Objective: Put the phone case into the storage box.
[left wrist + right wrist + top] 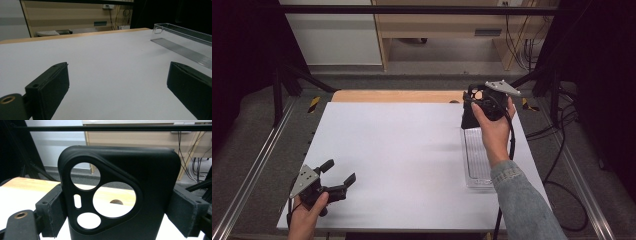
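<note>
A black phone case (120, 192) with round camera cut-outs stands upright between the jaws of my right gripper (120, 212), which is shut on its two sides. In the high view that gripper (472, 112) holds the case (468, 119) above the far end of a clear plastic tray (476, 160) at the table's right. My left gripper (338, 174) rests near the front left corner of the white table (397, 150), open, with nothing between its jaws. In the left gripper view its fingers (48, 90) are spread wide over bare white surface.
The clear tray (182, 45) lies lengthwise along the right side of the table. A wooden strip (397, 96) runs along the table's far edge. Black frame bars and cables (562, 130) stand around the table, with cabinets behind.
</note>
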A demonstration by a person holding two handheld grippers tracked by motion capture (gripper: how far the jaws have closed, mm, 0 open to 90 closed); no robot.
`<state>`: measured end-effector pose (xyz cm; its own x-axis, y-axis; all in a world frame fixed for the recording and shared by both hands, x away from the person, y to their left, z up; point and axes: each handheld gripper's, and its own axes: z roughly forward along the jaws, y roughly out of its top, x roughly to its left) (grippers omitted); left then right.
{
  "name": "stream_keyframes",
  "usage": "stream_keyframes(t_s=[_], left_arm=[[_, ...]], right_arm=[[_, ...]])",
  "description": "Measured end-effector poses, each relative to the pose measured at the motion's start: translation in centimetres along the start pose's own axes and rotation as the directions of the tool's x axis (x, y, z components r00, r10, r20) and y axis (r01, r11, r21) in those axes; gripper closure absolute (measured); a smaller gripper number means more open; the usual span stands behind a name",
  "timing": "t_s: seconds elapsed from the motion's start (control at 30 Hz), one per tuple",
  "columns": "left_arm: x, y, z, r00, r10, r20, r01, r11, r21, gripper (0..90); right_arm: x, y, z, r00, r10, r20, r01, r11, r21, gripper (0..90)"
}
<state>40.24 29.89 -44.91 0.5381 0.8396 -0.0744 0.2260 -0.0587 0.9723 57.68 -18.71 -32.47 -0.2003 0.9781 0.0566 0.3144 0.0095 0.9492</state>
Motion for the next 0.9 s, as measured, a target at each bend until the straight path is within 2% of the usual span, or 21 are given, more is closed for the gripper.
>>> stream_keyframes(t_s=[0.1,0.4,0.47,0.57,0.8,0.9], left_arm=[[0.1,0.0,0.0,1.0000,0.000,-0.004,0.000,1.0000,0.001,4.3],[0.1,-0.1,0.2,1.0000,0.001,-0.006,-0.001,0.9999,0.011,4.3],[0.2,-0.1,0.2,1.0000,-0.001,-0.006,0.001,0.9999,0.011,4.3],[0.2,-0.1,0.2,1.0000,-0.003,-0.002,0.003,0.9999,0.012,4.3],[0.4,-0.1,0.1,1.0000,-0.005,-0.003,0.005,0.9999,0.010,4.3],[0.7,-0.2,0.1,0.9998,-0.015,-0.012,0.015,0.9999,0.008,4.3]], right_arm=[[-0.7,-0.1,0.4,0.9998,-0.007,0.020,0.007,1.000,0.000,13.9],[-2.2,-0.7,1.5,0.9975,0.008,0.070,-0.009,1.000,0.010,13.8],[-2.5,-0.9,1.8,0.9970,0.008,0.076,-0.009,1.000,0.011,13.8],[-2.8,-1.0,2.0,0.9965,0.033,0.077,-0.034,0.999,0.006,13.8],[-3.3,-1.5,2.9,0.9945,0.025,0.102,-0.027,0.999,0.024,13.7],[-3.5,-1.8,3.3,0.9942,0.039,0.101,-0.042,0.999,0.026,13.6]])
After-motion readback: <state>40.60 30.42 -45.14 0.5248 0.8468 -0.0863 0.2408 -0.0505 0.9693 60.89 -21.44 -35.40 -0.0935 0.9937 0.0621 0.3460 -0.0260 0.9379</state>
